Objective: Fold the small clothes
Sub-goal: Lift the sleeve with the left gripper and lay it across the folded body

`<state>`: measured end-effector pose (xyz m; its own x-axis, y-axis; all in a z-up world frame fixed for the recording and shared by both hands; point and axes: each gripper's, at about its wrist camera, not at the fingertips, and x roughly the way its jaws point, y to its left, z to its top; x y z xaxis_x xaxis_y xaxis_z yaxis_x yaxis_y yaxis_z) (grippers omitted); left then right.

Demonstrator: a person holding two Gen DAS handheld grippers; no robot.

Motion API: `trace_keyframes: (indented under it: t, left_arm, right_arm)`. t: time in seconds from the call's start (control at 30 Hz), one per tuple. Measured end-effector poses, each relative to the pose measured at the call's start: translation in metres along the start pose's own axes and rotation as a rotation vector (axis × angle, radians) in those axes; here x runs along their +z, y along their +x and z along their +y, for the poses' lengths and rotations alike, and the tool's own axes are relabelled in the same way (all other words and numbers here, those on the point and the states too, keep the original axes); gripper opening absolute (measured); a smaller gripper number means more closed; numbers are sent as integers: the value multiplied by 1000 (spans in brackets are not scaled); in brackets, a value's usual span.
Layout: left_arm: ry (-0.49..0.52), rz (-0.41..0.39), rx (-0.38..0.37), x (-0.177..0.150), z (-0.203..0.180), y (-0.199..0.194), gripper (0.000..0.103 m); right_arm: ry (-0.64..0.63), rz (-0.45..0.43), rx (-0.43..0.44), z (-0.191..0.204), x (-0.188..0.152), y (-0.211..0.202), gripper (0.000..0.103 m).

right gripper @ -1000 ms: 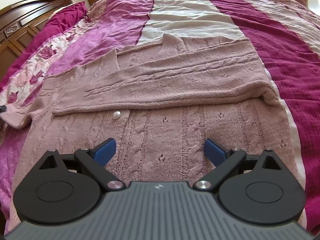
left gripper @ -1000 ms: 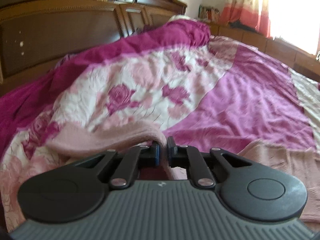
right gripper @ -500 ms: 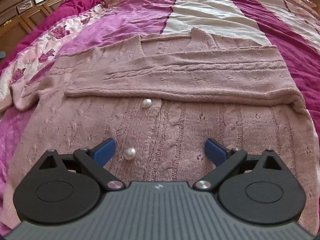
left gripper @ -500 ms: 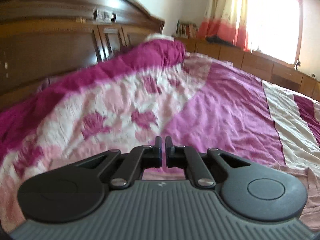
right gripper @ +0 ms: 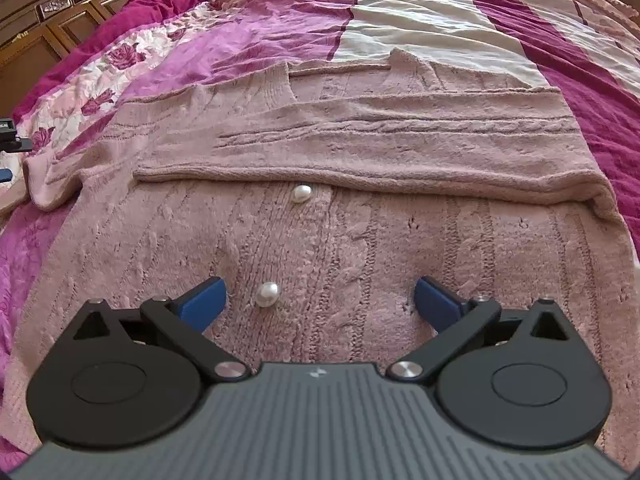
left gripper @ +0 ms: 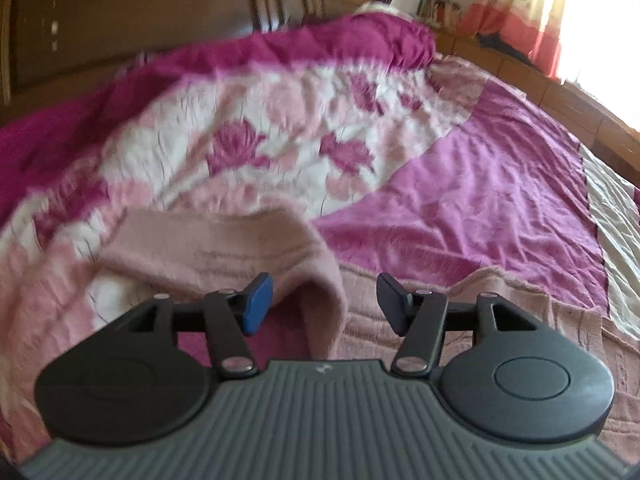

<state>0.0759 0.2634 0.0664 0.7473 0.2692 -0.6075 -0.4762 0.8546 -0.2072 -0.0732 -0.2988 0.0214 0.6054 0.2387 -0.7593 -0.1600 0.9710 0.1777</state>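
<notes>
I see a dusty-pink cable-knit cardigan (right gripper: pixel 360 240) spread flat on the bed, front up, with one sleeve (right gripper: pixel 380 148) folded straight across its chest. Two pearl buttons (right gripper: pixel 267 294) run down the placket, the upper one just below the folded sleeve's edge. The other sleeve (left gripper: pixel 224 248) lies off to the left side, its cuff humped up in a loose fold. My left gripper (left gripper: pixel 324 304) has just been opening; its jaws stand partly apart with the cuff fold between them, pads not pressing on it. My right gripper (right gripper: pixel 318 300) hangs wide open over the lower front, empty. A striped and floral magenta bedspread (right gripper: pixel 420 24) lies beneath, a wooden headboard (left gripper: pixel 120 20) beyond. Nothing blocks the cardigan.
</notes>
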Motion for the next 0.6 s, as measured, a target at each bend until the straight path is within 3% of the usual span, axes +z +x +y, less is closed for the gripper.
trace_keyframes:
  t: [0.17,0.5,0.57,0.6]
  left_arm:
    - [-5,45,45,-5,-3,25,59]
    - [-39,9,96,4,7,45,58]
    - [-44,8,76,7,10,46,45]
    - [-41,9,53,8,11,46,21]
  right_arm:
    - [-7,4,-4,1,0,1,103]
    - [-17,12,-11,2,1,3,103]
    - [-16,12,-10,2,1,3,103]
    - [-16,12,-9,2,1,3,103]
